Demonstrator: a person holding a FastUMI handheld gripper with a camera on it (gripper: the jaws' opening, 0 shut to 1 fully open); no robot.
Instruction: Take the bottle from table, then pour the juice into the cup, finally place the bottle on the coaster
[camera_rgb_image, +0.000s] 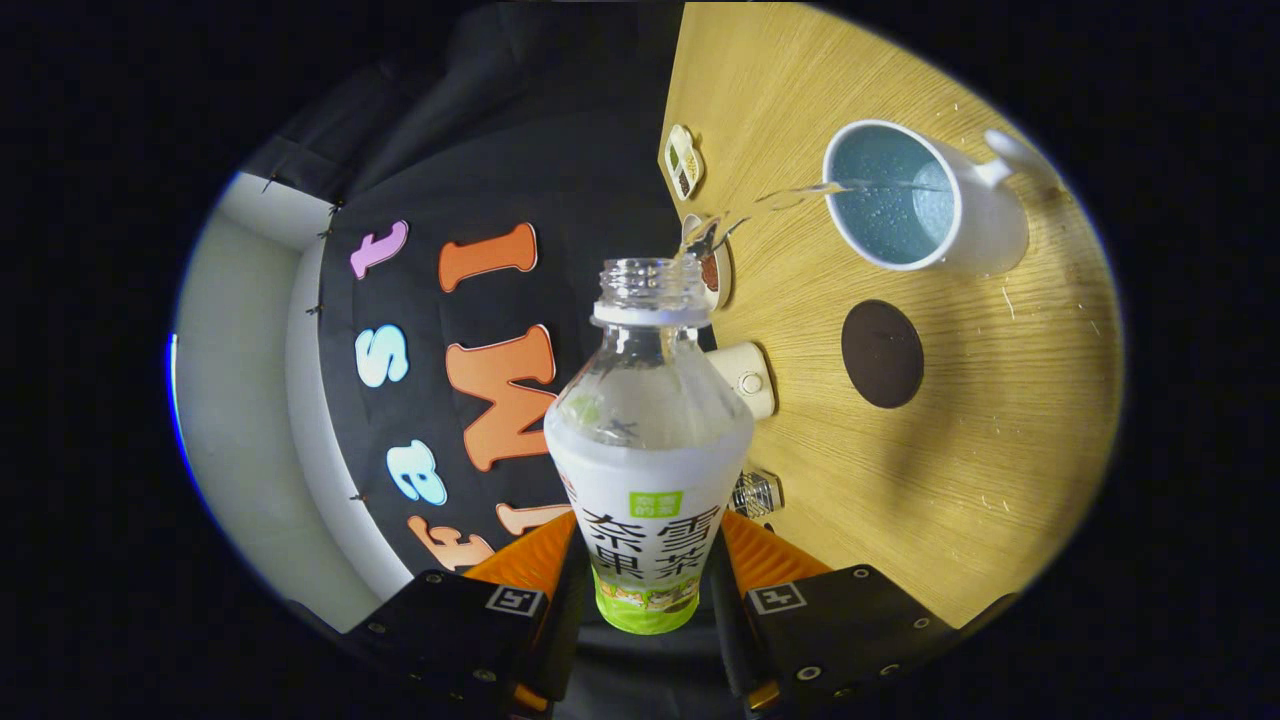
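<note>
Pour step underway: black two-finger gripper (648, 600) clamps clear plastic bottle (648, 440), stream entering white ceramic cup (985, 235). Next: right bottle, set on dark round coaster (882, 353) beside cup.

The one camera rides on the tongs (648, 590) and looks forward along their two fingers, tipped hard sideways so the desk (1000, 470) stands upright on one side, very near the clamped bottle (648, 440) and looking onto the cup (925, 200) beyond.
</note>
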